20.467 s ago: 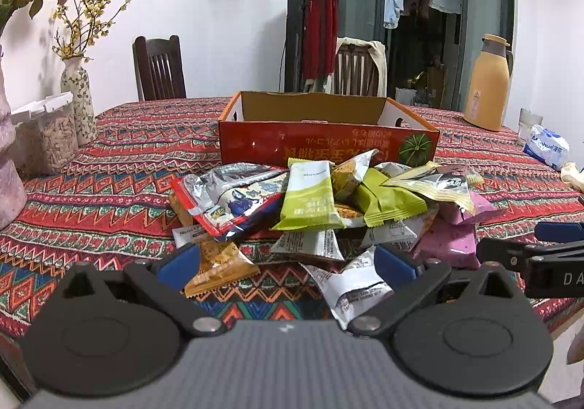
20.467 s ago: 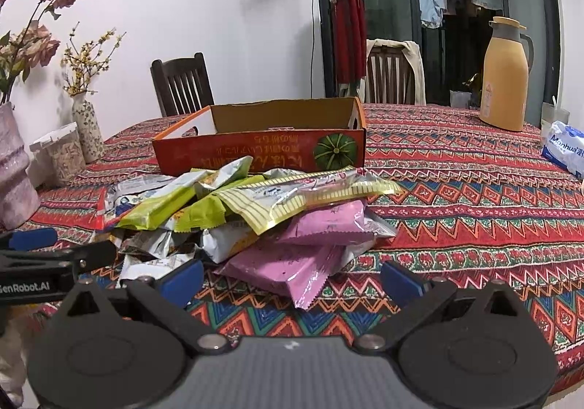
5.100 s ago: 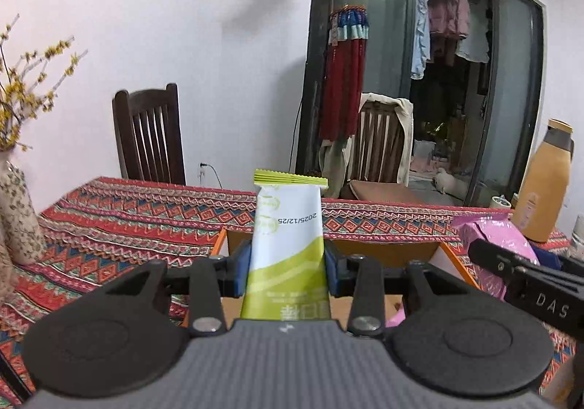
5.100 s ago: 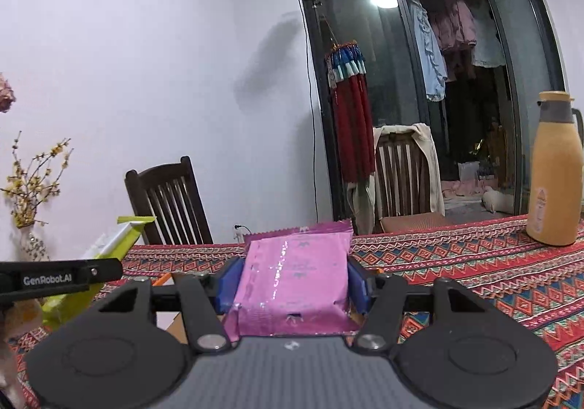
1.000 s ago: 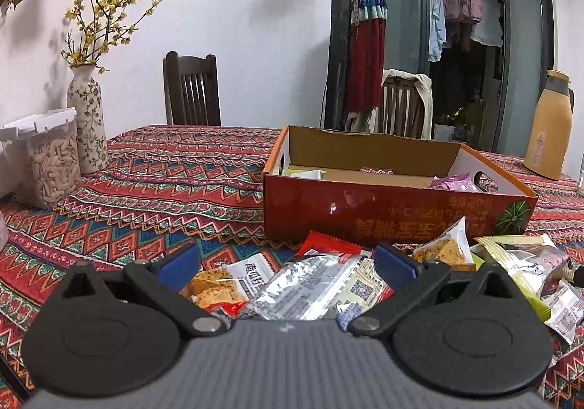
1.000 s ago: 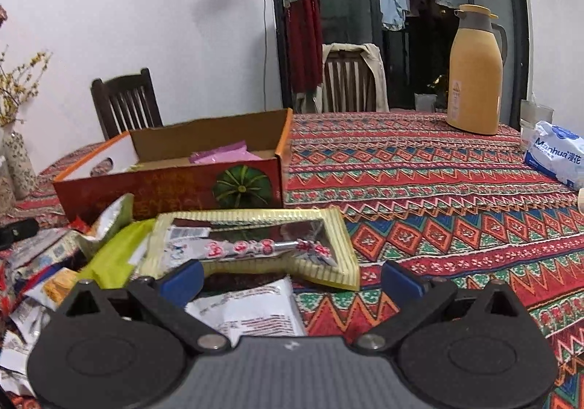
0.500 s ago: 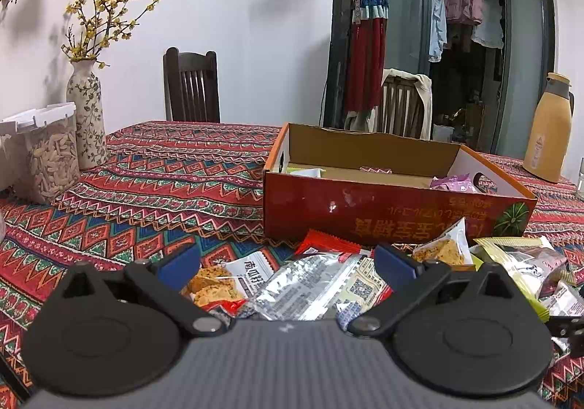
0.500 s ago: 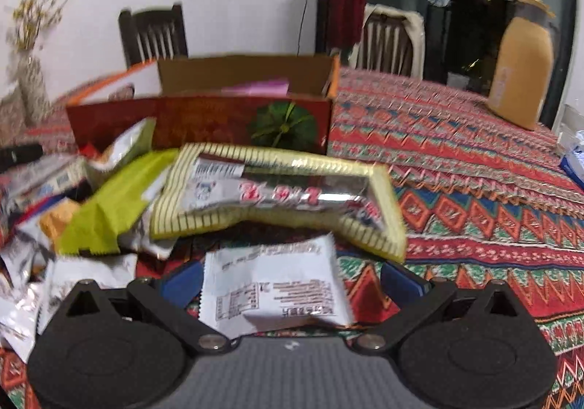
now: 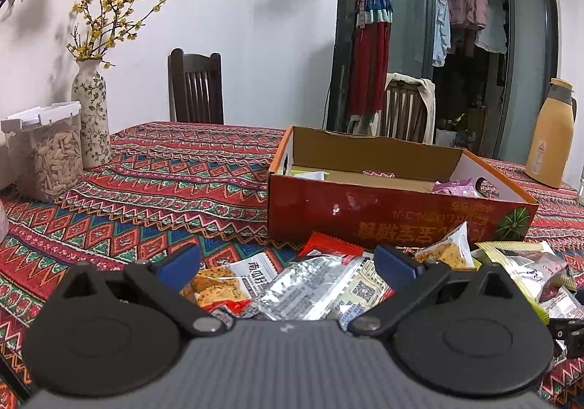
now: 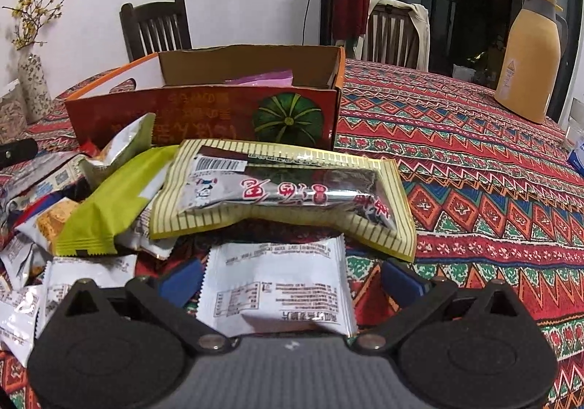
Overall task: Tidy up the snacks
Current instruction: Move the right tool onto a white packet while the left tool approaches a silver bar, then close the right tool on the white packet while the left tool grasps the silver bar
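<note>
An orange cardboard box [image 9: 394, 215] [image 10: 204, 113] stands on the patterned tablecloth with a pink packet [image 9: 454, 187] and a green-white packet [image 9: 308, 175] inside. Loose snack packets lie in front of it. My left gripper [image 9: 288, 268] is open, low over a silver packet [image 9: 310, 288] and a biscuit packet [image 9: 219, 286]. My right gripper [image 10: 292, 281] is open, its blue pads either side of a white packet [image 10: 277, 292]. Just beyond lie a yellow-striped packet [image 10: 288, 190] and a lime green packet [image 10: 113, 201].
A floral vase [image 9: 91, 113] and a clear jar of seeds [image 9: 47, 153] stand at the left. A tan thermos jug [image 9: 551, 142] [image 10: 529, 58] stands at the far right. Wooden chairs [image 9: 195, 88] sit behind the table.
My right gripper has dipped and moved forward, so the white packet now lies between its open pads. My left gripper has hardly moved. Both earlier dropped a packet into the box.
</note>
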Demonstrator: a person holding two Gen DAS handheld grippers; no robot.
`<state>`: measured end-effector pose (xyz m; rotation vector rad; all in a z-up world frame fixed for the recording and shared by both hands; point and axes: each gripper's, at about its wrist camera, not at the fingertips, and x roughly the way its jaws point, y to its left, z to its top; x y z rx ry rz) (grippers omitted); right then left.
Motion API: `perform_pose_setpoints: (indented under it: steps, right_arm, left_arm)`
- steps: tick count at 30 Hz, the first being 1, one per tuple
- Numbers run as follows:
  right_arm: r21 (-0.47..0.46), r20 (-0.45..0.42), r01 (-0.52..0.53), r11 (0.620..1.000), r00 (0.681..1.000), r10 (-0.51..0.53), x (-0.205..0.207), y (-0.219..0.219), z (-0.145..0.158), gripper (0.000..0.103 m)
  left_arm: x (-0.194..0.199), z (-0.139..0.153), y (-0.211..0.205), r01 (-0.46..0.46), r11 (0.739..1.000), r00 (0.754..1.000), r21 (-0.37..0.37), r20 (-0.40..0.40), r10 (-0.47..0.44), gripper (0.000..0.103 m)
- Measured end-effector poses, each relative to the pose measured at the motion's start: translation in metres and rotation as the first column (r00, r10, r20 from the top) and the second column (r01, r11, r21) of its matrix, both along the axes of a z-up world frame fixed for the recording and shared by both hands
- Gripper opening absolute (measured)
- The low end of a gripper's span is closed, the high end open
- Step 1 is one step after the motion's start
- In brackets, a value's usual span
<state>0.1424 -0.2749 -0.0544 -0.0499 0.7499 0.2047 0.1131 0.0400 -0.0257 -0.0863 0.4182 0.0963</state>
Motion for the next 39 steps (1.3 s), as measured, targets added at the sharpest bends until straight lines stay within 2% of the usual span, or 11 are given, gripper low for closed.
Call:
perform_pose_setpoints:
  steps: [4,9,11,23,28,39]
  right_arm:
    - [0.006,0.013,-0.014,1.0,1.0,0.014,-0.004,0.0,0.0,0.101]
    - [0.009,0.043,-0.046,0.999,0.998,0.046,-0.012,0.002,0.002,0.088]
    - [0.013,0.056,-0.056,0.998,0.997,0.055,-0.014,0.002,0.003,0.077]
    - [0.034,0.11,-0.058,0.998,0.993,0.054,-0.022,-0.001,0.005,0.051]
    - [0.05,0.147,-0.035,0.998,0.989,0.027,-0.026,-0.005,0.007,0.048]
    - [0.108,0.206,0.032,0.994,0.977,-0.054,-0.032,-0.017,0.01,0.048]
  left_arm:
    - [0.0,0.0,0.0,-0.001,1.0,1.0,-0.001,0.001,0.001,0.103]
    - [0.0,0.0,0.0,-0.002,1.0,1.0,0.0,0.001,0.002,0.103]
    - [0.0,0.0,0.0,-0.003,1.0,1.0,-0.001,0.001,0.003,0.103]
    - [0.0,0.0,0.0,-0.003,1.0,1.0,0.0,0.001,0.003,0.103]
    - [0.0,0.0,0.0,-0.003,1.0,1.0,0.0,0.002,0.003,0.103]
    - [-0.003,0.007,0.003,0.0,1.0,1.0,0.011,-0.01,0.0,0.103]
